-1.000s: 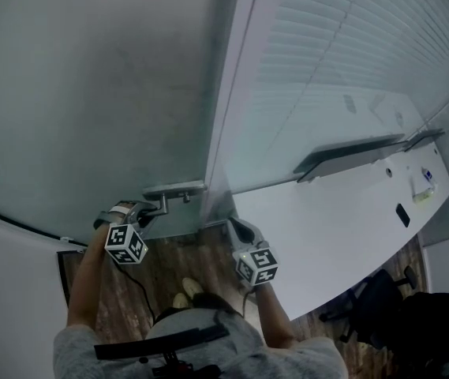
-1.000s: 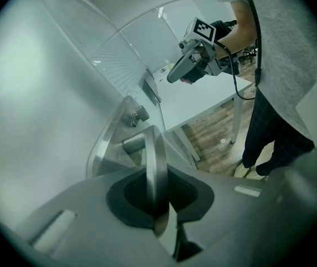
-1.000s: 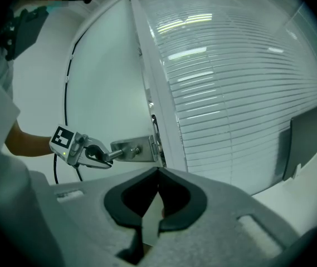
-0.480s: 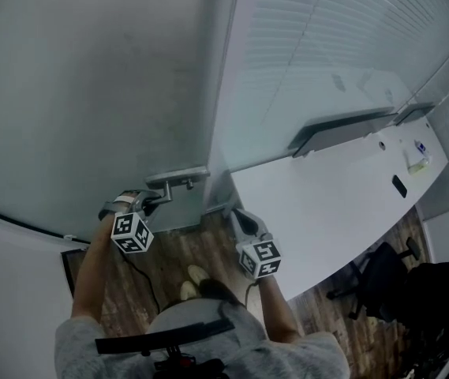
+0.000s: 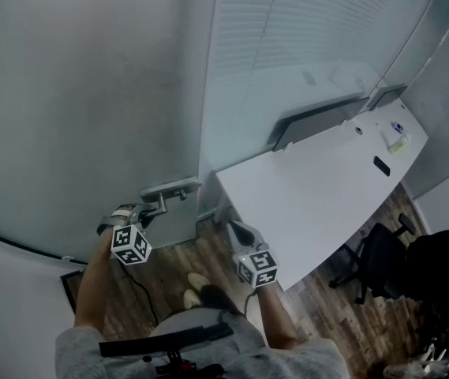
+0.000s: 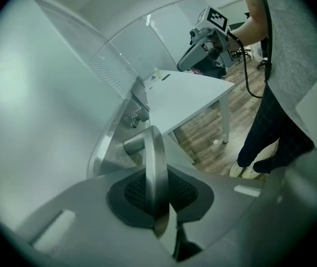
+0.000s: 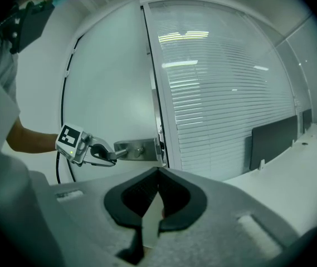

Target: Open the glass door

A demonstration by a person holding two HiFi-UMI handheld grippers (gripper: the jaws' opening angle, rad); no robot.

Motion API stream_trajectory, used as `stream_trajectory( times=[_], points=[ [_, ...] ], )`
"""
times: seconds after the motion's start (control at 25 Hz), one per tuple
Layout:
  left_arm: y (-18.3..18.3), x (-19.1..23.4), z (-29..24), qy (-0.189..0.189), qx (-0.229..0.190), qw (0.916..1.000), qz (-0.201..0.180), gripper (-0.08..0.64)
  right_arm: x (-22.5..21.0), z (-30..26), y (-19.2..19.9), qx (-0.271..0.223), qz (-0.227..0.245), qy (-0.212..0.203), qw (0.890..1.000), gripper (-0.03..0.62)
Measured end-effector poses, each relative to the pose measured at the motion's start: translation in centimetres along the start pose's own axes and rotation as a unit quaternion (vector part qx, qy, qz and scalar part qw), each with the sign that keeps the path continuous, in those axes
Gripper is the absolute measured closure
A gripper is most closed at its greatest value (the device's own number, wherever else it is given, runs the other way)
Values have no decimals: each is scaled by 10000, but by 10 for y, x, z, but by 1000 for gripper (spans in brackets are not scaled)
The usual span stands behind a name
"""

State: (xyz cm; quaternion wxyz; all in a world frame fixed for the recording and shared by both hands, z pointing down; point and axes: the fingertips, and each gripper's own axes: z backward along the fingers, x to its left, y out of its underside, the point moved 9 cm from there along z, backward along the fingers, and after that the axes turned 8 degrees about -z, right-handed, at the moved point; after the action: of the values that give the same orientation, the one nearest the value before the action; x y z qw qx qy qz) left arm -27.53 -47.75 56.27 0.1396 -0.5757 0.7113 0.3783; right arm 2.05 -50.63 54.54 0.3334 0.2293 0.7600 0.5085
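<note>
Clamping confirmed: left gripper (image 5: 147, 212) jaws nearly together, pinching the lever handle (image 6: 154, 160) of the frosted glass door (image 5: 90, 93), ahead on my left. Right gripper (image 7: 157, 196) jaws together, empty, beside the desk (image 5: 327, 188). I see no gap at the door edge; swinging it open is left, I judge.

White desk (image 5: 319, 196): long top, mostly bare, far long edge against a glass partition. Slatted blinds (image 5: 303, 22) behind the partition, closed. Dark flat panel (image 5: 315, 118) stands upright along that far edge. Toward the desk's far end: small black flat item (image 5: 381, 166), and beyond it a small pale yellowish item (image 5: 398, 142), kind unreadable. Black office chair (image 5: 376, 253) on wood-pattern floor (image 5: 334, 314), beside the desk's near edge. Thin black cable (image 5: 19, 242) crosses the wall at left
</note>
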Motion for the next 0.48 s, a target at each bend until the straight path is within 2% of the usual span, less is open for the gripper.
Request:
stream_trajectory(
  times=[0.48],
  points=[
    [-14,-29,17,37,-234,9994,-241,529,25,52,21,-241,-66,420,9988,591]
  ],
)
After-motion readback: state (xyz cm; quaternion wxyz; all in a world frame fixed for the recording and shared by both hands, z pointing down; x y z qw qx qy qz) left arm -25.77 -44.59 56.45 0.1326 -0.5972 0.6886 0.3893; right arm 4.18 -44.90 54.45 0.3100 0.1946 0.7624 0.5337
